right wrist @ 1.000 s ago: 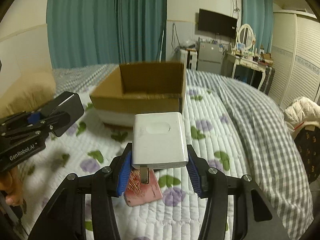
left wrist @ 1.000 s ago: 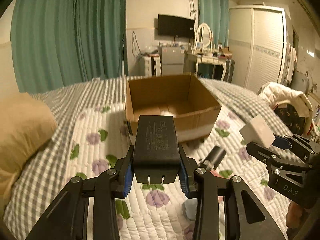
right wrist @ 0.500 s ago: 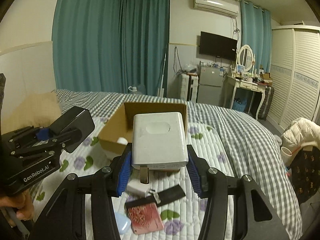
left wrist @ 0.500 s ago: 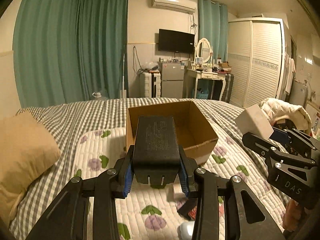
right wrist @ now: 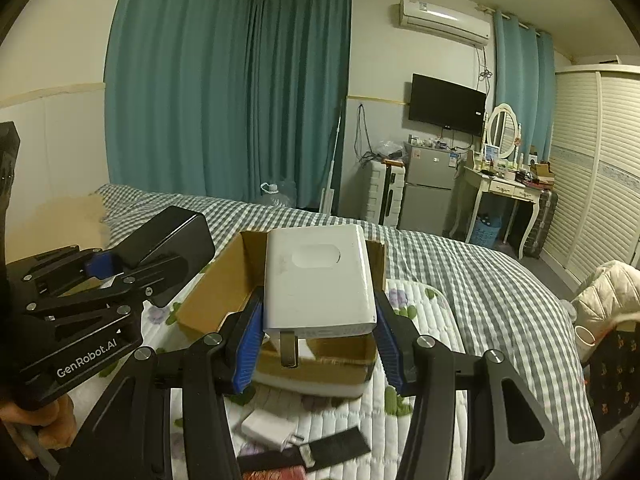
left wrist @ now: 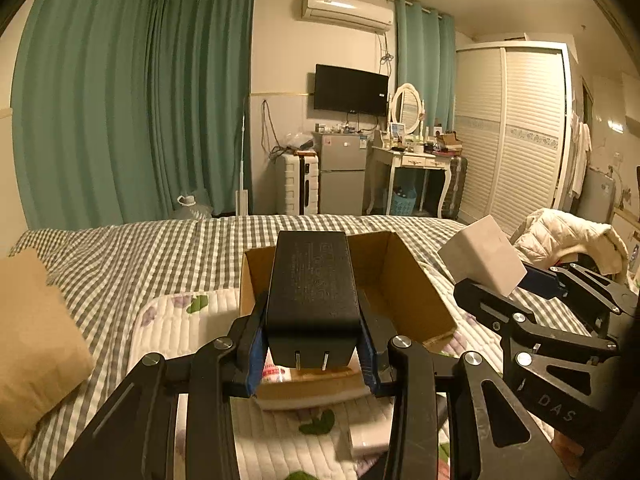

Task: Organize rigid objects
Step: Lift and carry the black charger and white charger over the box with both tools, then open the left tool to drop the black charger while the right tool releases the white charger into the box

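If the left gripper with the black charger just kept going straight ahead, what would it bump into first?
Probably the cardboard box: the left gripper points at its open top, with the black charger leading. Depth is unclear, so it might pass just over the near wall.

Dim warm ceiling light, curved fisheye edges, foreground perhaps slightly motion-blurred.

Each black claw (left wrist: 312, 354) (right wrist: 318, 338) has blue pads, silver screws and white lettering: "GenRobot.AI" left, "DAS" right.
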